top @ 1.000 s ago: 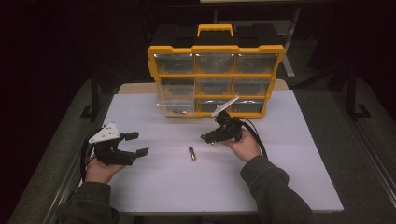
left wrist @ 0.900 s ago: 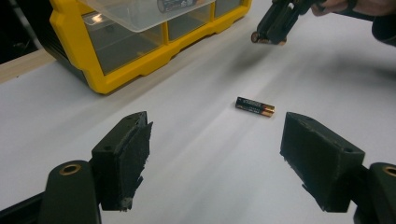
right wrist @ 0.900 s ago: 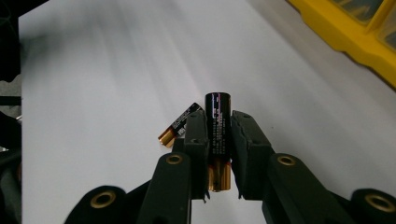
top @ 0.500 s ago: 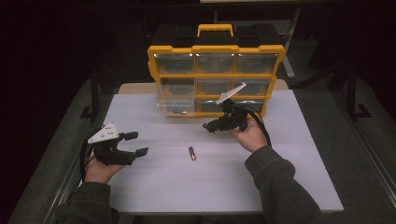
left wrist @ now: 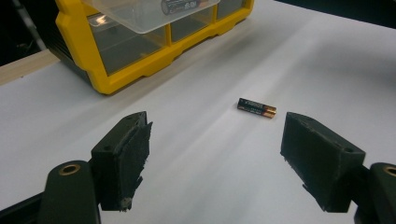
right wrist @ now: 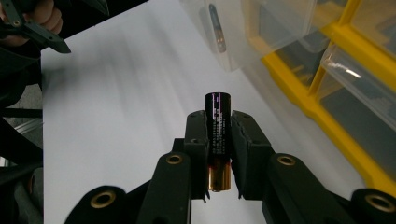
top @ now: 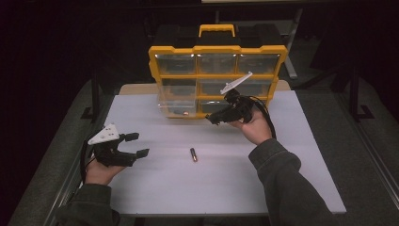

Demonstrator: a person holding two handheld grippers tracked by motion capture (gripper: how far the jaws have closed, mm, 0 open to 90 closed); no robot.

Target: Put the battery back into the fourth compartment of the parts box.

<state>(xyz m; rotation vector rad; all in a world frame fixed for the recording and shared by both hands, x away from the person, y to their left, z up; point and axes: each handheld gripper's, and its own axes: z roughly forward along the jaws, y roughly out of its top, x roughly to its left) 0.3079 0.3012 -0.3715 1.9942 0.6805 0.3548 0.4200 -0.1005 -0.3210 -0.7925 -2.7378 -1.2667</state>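
A yellow organizer (top: 217, 75) with clear drawers stands at the back of the white table (top: 291, 155). Its lower-left drawer (top: 175, 100) is pulled out and holds a battery (right wrist: 217, 28). My right gripper (top: 212, 117) hovers just in front of the organizer, beside that drawer. It is shut on a black and copper battery (right wrist: 217, 105), which stands up between the pads (right wrist: 196, 135). A second battery (top: 193, 154) lies loose on the table's middle. My left gripper (top: 136, 145) rests low at the left, open and with nothing in it. The loose battery (left wrist: 257, 108) lies ahead of its jaws.
The organizer's yellow frame (left wrist: 93, 60) and the overhanging drawer (left wrist: 144, 11) sit ahead and left of my left gripper (left wrist: 222, 154). A wooden board edge (top: 136, 88) shows behind the white sheet. A dark floor surrounds the table.
My right gripper has lifted and moved back toward the organizer with the battery held in it. The left gripper and the loose battery have stayed where they were.
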